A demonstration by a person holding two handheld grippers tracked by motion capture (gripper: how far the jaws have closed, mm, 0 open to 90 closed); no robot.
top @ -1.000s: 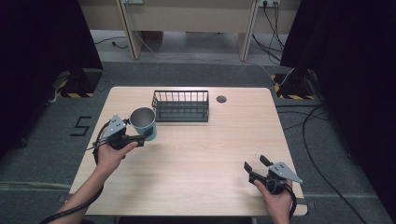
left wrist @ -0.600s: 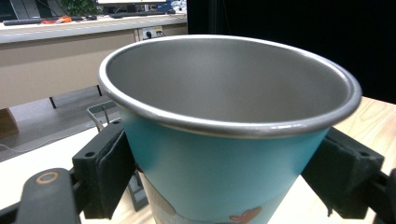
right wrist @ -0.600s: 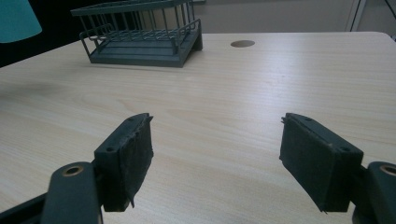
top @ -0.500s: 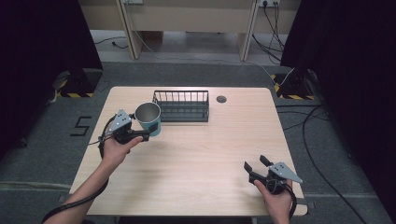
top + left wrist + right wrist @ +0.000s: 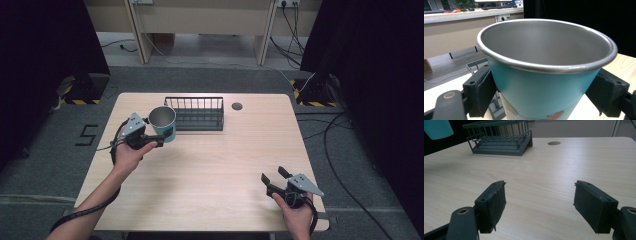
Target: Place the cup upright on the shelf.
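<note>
Teal and steel, the cup (image 5: 163, 123) hangs in my left gripper (image 5: 156, 139) off the wooden table (image 5: 210, 170), just beside the wire rack (image 5: 199, 113), while my right gripper (image 5: 272, 180) waits near the front edge. Along my left jaws, both pads clamp the cup's (image 5: 544, 82) teal wall. Along my right jaws, the pads stand wide apart over bare wood, the rack (image 5: 501, 137) well ahead.

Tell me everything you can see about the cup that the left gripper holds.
The cup is turquoise outside, with a small red heart print low on its wall, and grey, metal-looking inside with a rolled rim. It looks empty and stands nearly upright. The left gripper clamps its wall, one black pad on each side. It sits just left of the dark wire basket, above the wooden table; its base is hidden.
</note>
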